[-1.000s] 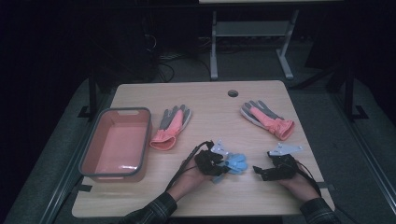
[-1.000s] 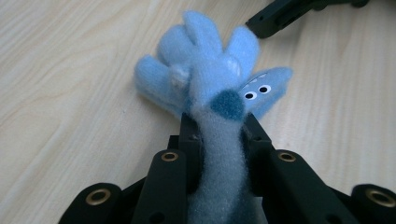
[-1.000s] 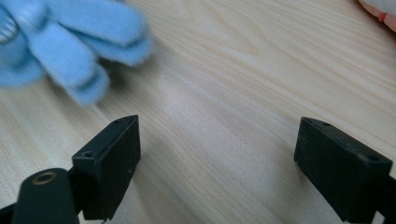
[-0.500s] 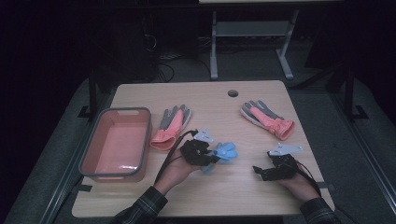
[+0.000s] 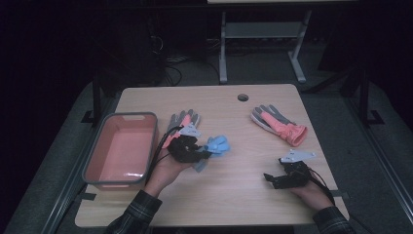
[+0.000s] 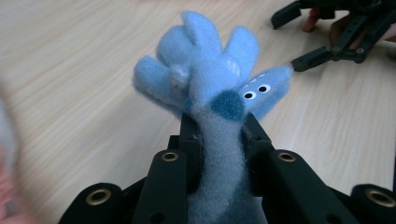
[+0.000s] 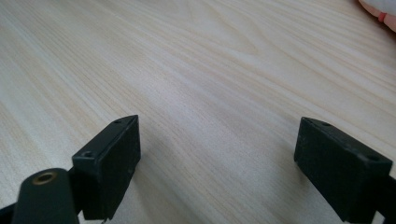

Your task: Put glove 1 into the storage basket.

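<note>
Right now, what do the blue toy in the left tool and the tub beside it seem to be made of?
The blue toy looks like soft fleece or felt: fuzzy, matte nap, floppy lobes, small stuck-on eyes. It sits pinched in the left tool. The tub looks like moulded plastic, pink inside with a grey rim; a faint sheen on its floor suggests a smooth finish, though dim light leaves that uncertain.

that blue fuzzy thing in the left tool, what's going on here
A person at a wooden table works a tool in each hand. The left tool is shut on a blue plush toy with googly eyes, held beside the pink tub. The right tool rests open on the table, holding nothing. Two grey and pink gloves lie on the table, one beside the tub, the other at the far right.
</note>
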`<action>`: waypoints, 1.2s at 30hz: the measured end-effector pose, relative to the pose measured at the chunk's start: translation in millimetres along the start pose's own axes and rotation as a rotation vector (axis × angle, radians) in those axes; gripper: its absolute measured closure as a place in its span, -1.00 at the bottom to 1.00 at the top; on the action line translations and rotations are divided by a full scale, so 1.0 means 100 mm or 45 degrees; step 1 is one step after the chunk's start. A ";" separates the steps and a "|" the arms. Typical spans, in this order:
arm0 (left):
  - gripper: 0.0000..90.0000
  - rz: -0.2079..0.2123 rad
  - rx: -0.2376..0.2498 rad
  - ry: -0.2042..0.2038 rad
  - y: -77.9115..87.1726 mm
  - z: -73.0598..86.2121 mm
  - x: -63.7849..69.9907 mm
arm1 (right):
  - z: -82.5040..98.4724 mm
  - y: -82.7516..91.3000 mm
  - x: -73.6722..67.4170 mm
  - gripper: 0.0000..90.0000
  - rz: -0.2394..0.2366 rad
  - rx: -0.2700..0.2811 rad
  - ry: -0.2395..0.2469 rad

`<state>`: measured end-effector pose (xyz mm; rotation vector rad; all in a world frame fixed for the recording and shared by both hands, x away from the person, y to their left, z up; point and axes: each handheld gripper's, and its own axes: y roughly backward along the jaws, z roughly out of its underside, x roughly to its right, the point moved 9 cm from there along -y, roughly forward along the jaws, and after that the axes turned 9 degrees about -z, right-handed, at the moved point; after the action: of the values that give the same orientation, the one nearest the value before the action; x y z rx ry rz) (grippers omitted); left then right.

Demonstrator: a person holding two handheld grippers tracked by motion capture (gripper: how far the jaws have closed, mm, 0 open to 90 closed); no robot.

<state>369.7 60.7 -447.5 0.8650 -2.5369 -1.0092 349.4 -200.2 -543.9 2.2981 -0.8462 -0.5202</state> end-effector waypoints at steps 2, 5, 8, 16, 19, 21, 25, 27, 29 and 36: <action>0.67 -0.023 0.005 0.010 0.09 0.01 -0.09 | 0.00 0.00 0.00 -0.68 0.000 0.000 0.000; 0.67 -0.055 0.016 0.022 0.20 0.02 -0.20 | 0.00 0.00 0.00 -0.68 0.000 0.000 0.000; 0.67 -0.074 0.030 0.038 0.27 0.02 -0.27 | 0.00 0.00 0.00 -0.68 0.000 0.000 0.001; 0.66 -0.160 0.045 0.069 0.56 0.10 -0.56 | 0.00 0.00 0.00 -0.68 0.000 0.000 0.001; 0.66 -0.189 0.034 0.081 0.64 0.14 -0.65 | 0.00 0.00 0.00 -0.68 0.000 0.000 0.000; 0.66 -0.205 0.030 0.099 0.69 0.18 -0.71 | 0.00 0.00 0.00 -0.68 0.000 0.000 0.000; 0.66 -0.237 0.018 0.126 0.78 0.27 -0.83 | 0.00 0.00 0.00 -0.68 0.000 0.000 0.000; 0.66 -0.250 0.017 0.135 0.83 0.30 -0.88 | 0.00 0.00 0.00 -0.68 0.000 -0.001 -0.001; 0.66 -0.263 0.011 0.148 0.87 0.33 -0.92 | 0.00 0.00 0.00 -0.68 0.000 -0.001 -0.001; 0.66 -0.335 0.010 0.192 1.03 0.45 -1.13 | 0.00 0.00 0.00 -0.68 0.001 -0.002 0.004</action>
<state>393.6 213.7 -411.6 1.2524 -2.3458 -0.9656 349.5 -200.5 -544.1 2.2963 -0.8452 -0.5170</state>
